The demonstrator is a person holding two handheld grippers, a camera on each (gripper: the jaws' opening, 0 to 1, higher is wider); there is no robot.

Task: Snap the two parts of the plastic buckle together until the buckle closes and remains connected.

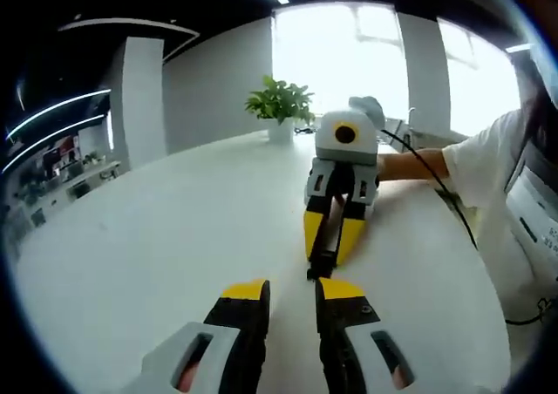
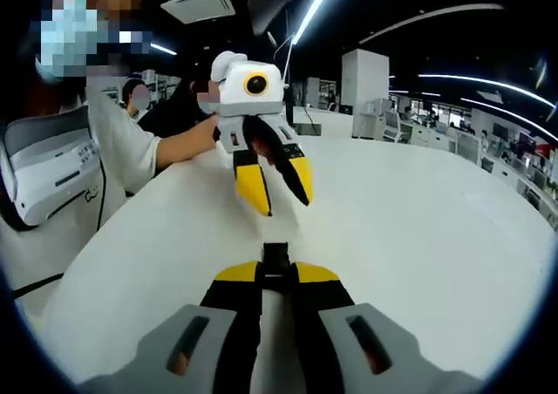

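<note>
buckle (image 2: 275, 259) is sitting pinched between the right gripper (image 2: 275, 276) tips, black end poking forward so it can mate | left gripper (image 2: 275, 185) is hanging spread open opposite, holding nothing | white table (image 2: 418, 228) is underneath

Behind your white table (image 1: 157, 237) stands a potted plant (image 1: 281, 106) at the far edge, with bright windows (image 1: 349, 54) beyond it. A black cable (image 1: 436, 180) trails across the table's right side (toward a person's white sleeve (image 1: 488, 163)).
</note>
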